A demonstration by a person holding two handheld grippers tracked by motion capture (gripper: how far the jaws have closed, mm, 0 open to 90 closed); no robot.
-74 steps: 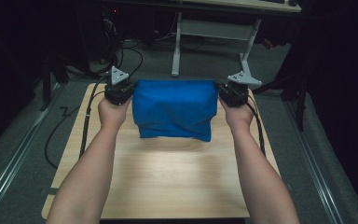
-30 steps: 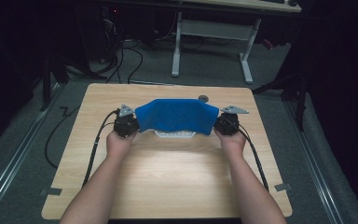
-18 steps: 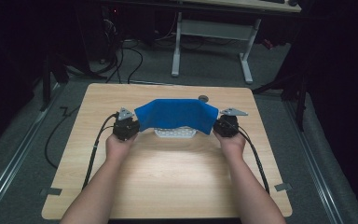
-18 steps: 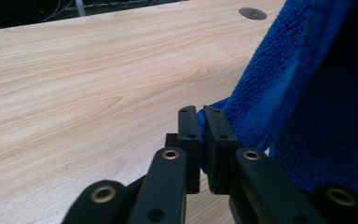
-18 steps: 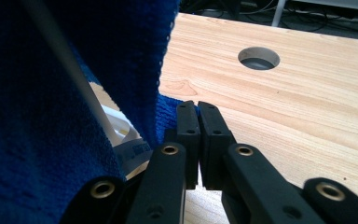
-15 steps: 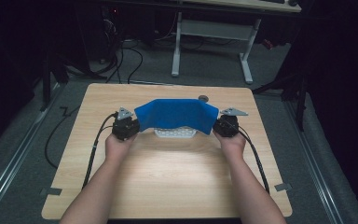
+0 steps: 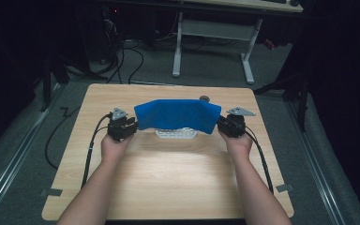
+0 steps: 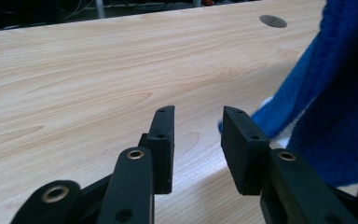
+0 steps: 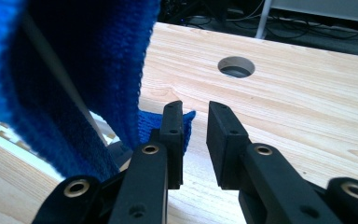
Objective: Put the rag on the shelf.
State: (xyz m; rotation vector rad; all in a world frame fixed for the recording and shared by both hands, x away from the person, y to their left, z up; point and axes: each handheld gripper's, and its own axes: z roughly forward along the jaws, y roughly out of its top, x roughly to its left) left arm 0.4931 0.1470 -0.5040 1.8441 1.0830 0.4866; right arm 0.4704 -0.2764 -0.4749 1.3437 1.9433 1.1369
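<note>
Desk (image 7: 168,187) first, since it's the biggest thing here: 1 light wooden top, with 1 round cable hole (image 9: 236,66) near its far edge. Behind it on the floor there's 1 white frame of another desk (image 7: 213,35) and a tangle of cables.

Next down in size, 1 blue cloth (image 7: 178,116), folded over and sitting across the middle of the desk, a bit toward the far side. It sags in the middle and rides up at both ends. Under its near edge there's 1 white thing (image 7: 176,134) peeking out, can't really tell what it is.

Then 2 forearms coming in from the bottom, 1 hand-held gripper each. The left hand-held gripper (image 8: 196,142) sits right at the left end of the cloth. In the left gripper view its 2 jaws stand apart with bare wood showing in the gap, and the cloth hangs just beside the right-hand jaw, not between them. Its jaws have just been opening.

The right hand-held gripper (image 9: 196,140) is at the right end of the cloth. Its jaws have also just been opening, with a narrower gap and nothing in it. The cloth hangs next to the left-hand jaw, with 1 blue corner poking out from behind it.
</note>
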